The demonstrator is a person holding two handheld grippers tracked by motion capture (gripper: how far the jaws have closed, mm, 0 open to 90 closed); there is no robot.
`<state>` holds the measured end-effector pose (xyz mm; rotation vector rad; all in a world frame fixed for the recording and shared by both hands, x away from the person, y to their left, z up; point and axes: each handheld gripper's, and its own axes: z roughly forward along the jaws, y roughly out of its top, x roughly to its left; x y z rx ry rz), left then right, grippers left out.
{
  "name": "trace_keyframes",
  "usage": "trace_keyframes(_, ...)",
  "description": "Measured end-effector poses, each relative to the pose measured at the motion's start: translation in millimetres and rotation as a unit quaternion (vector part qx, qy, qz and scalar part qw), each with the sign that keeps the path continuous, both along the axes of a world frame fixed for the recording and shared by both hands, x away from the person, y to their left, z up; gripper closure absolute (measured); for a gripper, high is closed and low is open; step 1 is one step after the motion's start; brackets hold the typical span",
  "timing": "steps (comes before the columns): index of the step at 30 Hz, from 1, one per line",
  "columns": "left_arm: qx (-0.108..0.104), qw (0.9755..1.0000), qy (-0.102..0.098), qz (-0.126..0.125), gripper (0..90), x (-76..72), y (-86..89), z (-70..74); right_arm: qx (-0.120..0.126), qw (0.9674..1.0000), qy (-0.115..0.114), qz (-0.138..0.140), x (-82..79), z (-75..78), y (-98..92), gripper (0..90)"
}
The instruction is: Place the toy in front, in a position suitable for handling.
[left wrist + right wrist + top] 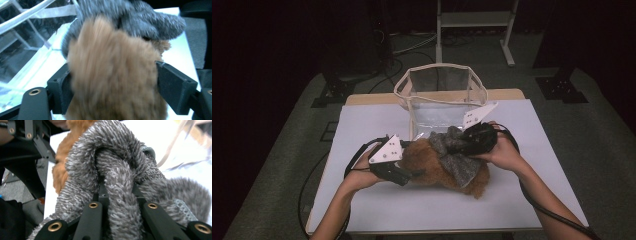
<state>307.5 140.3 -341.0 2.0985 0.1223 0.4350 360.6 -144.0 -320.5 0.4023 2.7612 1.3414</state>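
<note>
Brown plush toy (442,167) lying mid-table on white tabletop (522,200), grey fuzzy cloth (457,155) draped over it. Left gripper (409,175) at toy's left end, jaws pressed into brown fur on both sides. Right gripper (462,145) on top, jaws nipped narrow on a fold of grey cloth. Just behind, touching the cloth: clear bag (439,95) with cream trim, upright, mouth open. Beyond table edge: dark floor, pale frame legs (509,47).

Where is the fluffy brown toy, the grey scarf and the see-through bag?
brown plush toy (112,75), left gripper view, its furry body.
grey scarf (120,170), right gripper view, its looped knot.
clear bag (439,112), high view, its front wall.
</note>
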Motion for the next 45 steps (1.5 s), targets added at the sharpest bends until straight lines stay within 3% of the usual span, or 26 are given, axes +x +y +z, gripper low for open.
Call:
trace_keyframes(4,0.010,0.9999,0.006,0.009,25.8,1.1,5.3,-12.1,-0.010,0.9999,-0.010,0.004,-3.0,-6.2,5.8,76.2)
trace_keyframes(8,0.014,0.9997,0.013,0.018,27.3,4.0,11.3,-18.1,-0.013,0.9998,-0.014,0.001,-6.1,-4.5,-1.0,76.1)
trace_keyframes(13,0.020,0.9988,0.030,0.031,27.5,8.5,16.1,-26.2,-0.004,0.9996,-0.019,-0.020,-10.3,-1.8,-23.5,75.9)
trace_keyframes(17,0.029,0.9978,0.037,0.046,27.4,10.5,23.4,-31.5,-0.020,0.9987,-0.019,-0.044,-15.2,-8.2,-44.0,75.5)
trace_keyframes(19,0.025,0.9979,0.038,0.045,27.4,11.5,26.8,-32.1,-0.028,0.9979,-0.011,-0.057,-16.3,-17.3,-54.2,75.4)
trace_keyframes(23,0.007,0.9988,0.034,0.034,25.3,9.4,28.4,-28.1,-0.009,0.9974,0.009,-0.071,-16.0,-30.2,-69.3,75.3)
trace_keyframes(26,0.021,0.9993,0.023,0.022,19.0,5.8,27.2,-27.7,0.001,0.9967,0.017,-0.079,-14.5,-35.5,-77.2,75.3)
trace_keyframes(31,0.015,0.9995,0.028,0.009,10.8,4.6,30.2,-37.9,0.009,0.9959,0.025,-0.086,-10.8,-45.2,-83.4,75.1)
trace_keyframes(36,0.047,0.9982,0.026,0.027,2.7,12.8,22.2,-52.4,0.016,0.9957,0.027,-0.087,-7.9,-48.9,-78.8,75.1)
trace_keyframes(40,0.040,0.9982,0.034,0.028,5.1,15.8,23.6,-54.9,0.015,0.9951,0.022,-0.096,-7.6,-48.0,-85.1,74.9)
trace_keyframes(45,0.036,0.9981,0.037,0.034,11.3,17.1,25.5,-55.8,0.021,0.9915,0.042,-0.122,-4.7,-59.3,-105.5,74.9)
